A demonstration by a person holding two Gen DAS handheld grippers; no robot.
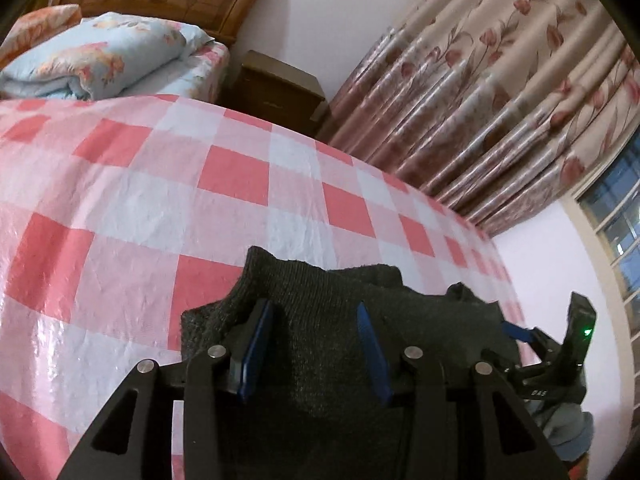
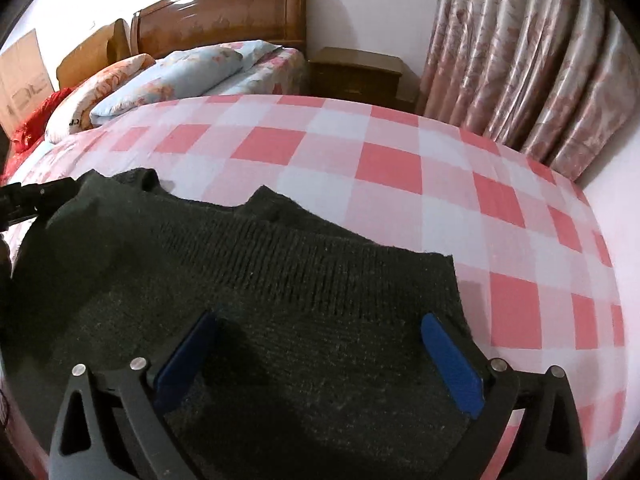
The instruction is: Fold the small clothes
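Note:
A dark grey knitted garment (image 2: 280, 256) lies on the pink-and-white checked bedsheet (image 2: 440, 200), its ribbed edge facing the far side. Over its near right corner, my right gripper (image 2: 320, 318) stands wide open with the knit lying under the blue pads (image 2: 452, 364), not pinched. In the left wrist view my left gripper (image 1: 314, 308) hangs over the same garment (image 1: 320, 280) with its jaws apart; the cloth lies slack between and below the pads. The right gripper (image 1: 520, 334) shows at the garment's right edge, and the left gripper's black body (image 2: 24, 200) at the far left.
A folded floral quilt (image 1: 92, 56) and pillows (image 2: 120, 80) lie at the bed's far end before a wooden headboard (image 2: 224, 16). A brown nightstand (image 2: 356, 72) and floral curtains (image 1: 500, 92) stand to the right, where the bed edge drops off.

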